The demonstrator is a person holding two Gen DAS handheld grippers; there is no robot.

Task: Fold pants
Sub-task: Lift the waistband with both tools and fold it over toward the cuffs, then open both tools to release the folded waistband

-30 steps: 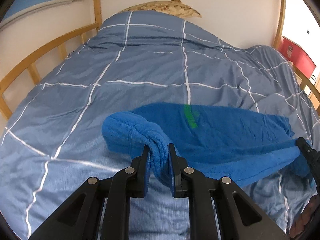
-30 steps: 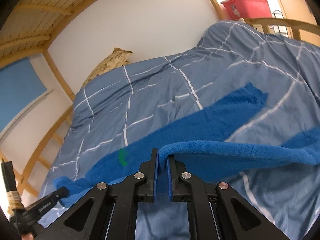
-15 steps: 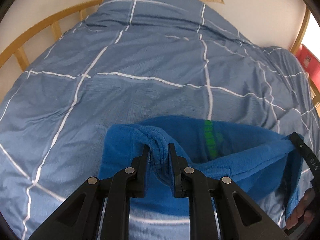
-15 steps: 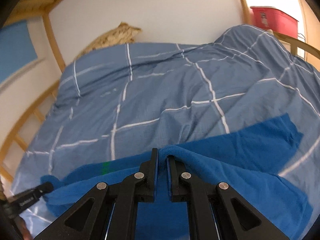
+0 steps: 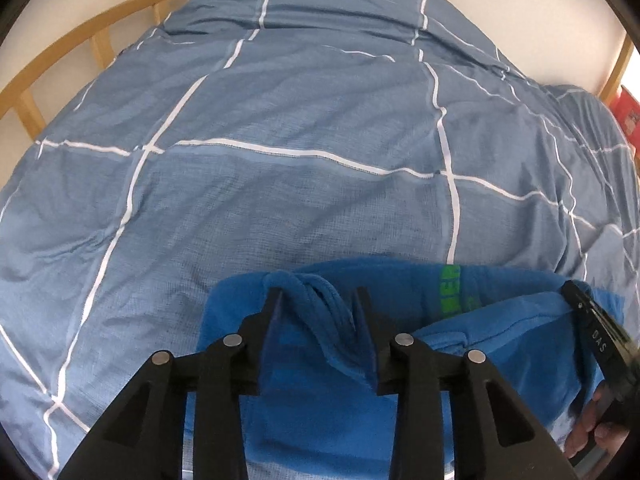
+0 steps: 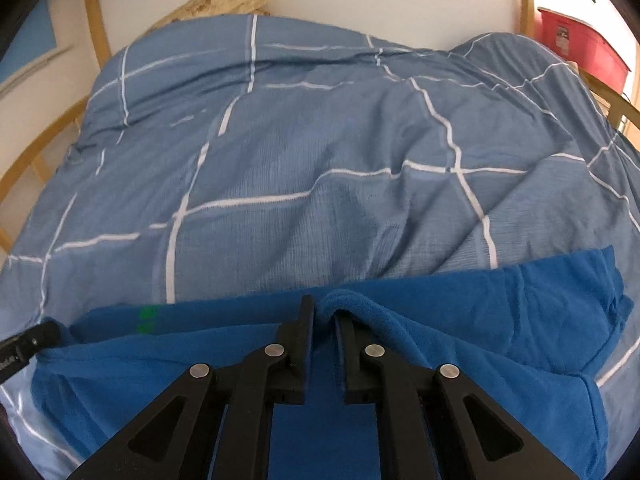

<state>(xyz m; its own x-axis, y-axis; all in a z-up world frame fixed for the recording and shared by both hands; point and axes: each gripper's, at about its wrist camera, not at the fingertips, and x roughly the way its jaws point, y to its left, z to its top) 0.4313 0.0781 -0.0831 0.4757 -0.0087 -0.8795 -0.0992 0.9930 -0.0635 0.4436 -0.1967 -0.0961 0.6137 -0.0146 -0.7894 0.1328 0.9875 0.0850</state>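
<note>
The left gripper [image 5: 318,300] has spread its fingers, letting go the bunched cloth; the right gripper [image 6: 322,314] still pinches a fold. The blue pants [image 6: 460,308], doubled lengthwise, now lie on the bed [image 5: 300,100].

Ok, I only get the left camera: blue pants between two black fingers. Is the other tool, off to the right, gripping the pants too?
Observer: Yes. The right gripper has its jaws nearly closed on a raised fold of the pants.
Operator: Where do the pants end on that side?
Observer: Their far end lies on the blanket, off to that gripper's right.
Operator: And the red sliver at my right edge?
Observer: That is a red bin with a white label, standing beyond the wooden bed rail.
</note>
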